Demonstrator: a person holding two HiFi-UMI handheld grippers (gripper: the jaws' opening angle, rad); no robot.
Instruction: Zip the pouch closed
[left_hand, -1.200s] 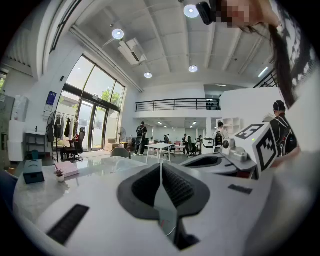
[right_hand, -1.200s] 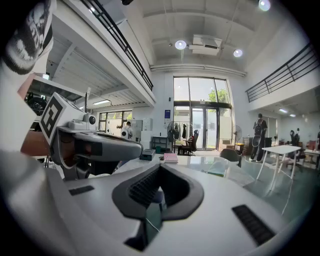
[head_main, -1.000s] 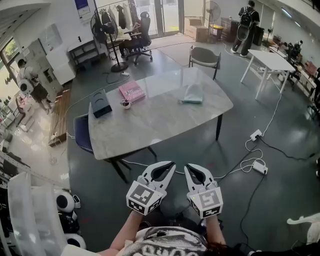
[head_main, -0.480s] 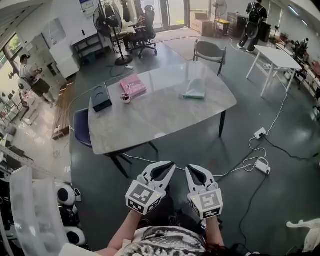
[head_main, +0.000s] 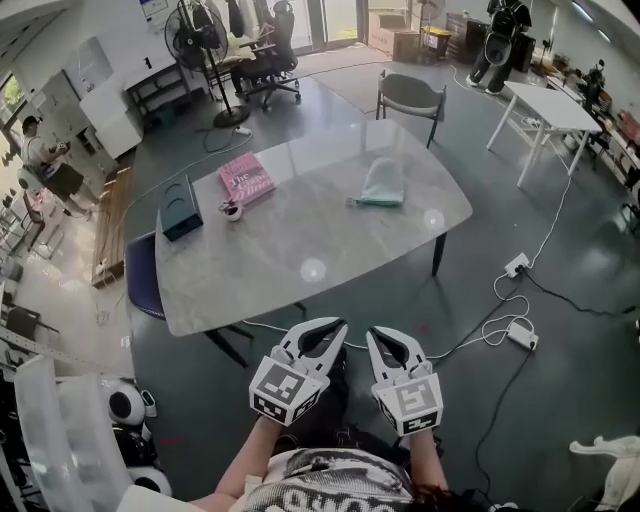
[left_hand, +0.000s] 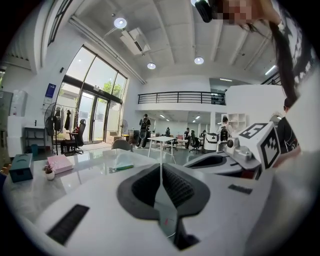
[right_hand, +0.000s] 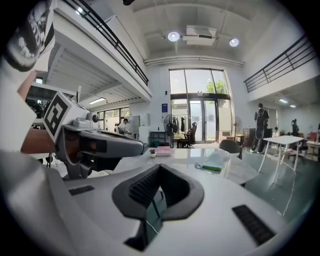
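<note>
A pale green pouch (head_main: 381, 184) lies on the far right part of the grey table (head_main: 300, 250); it also shows as a small green shape in the left gripper view (left_hand: 121, 167) and in the right gripper view (right_hand: 216, 161). My left gripper (head_main: 334, 327) and right gripper (head_main: 377, 336) hang side by side in front of the table's near edge, well short of the pouch. Both are shut with nothing between their jaws. Each gripper sees the other beside it.
On the table's left lie a pink book (head_main: 244, 180), a dark blue box (head_main: 180, 208) and a small pot (head_main: 231, 210). A grey chair (head_main: 411, 97) stands behind the table, a blue one (head_main: 140, 278) at its left. Cables and a power strip (head_main: 520, 335) lie on the floor at right.
I have come closer to the table, which now sits nearer and lower in the head view. Both grippers stay shut and side by side.
</note>
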